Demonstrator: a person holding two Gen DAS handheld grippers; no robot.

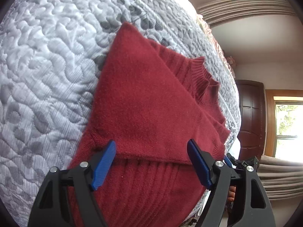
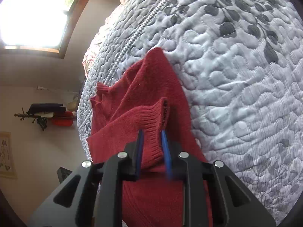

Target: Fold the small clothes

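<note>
Left wrist view: red knit sweater (image 1: 144,102) lies on the quilted bedspread (image 1: 43,60), close to the bed's edge, one side already turned over the body in a diagonal flap.
Sweater layout: ribbed collar (image 1: 202,75) points toward the far edge; ribbed hem band sits nearest the camera, under the flap's lower edge.
Why placed so: flat on the bed gives a firm surface, so each fold can be pressed and stay put.
Left gripper (image 1: 151,162): jaws wide apart, blue pads either side of the flap's lower edge, nothing pinched. Whether the pads touch the knit I cannot tell; looks like hovering just above.
Likely role: ready to pin or smooth the folded layer while the other side moves.
Right wrist view: right gripper (image 2: 152,147) clamped on the ribbed sleeve cuff (image 2: 151,117), cuff bunched between the blue pads, jaws nearly together.
Why held so: the cuff is the thickest, least stretchy part, so the sleeve can be carried across without slipping.
Sleeve state: lifted off the body, draping back to the shoulder.
Step judged: sleeve fold under way; body fold not finished.
Risk: loose knit may drag the lower layer out of line.
</note>
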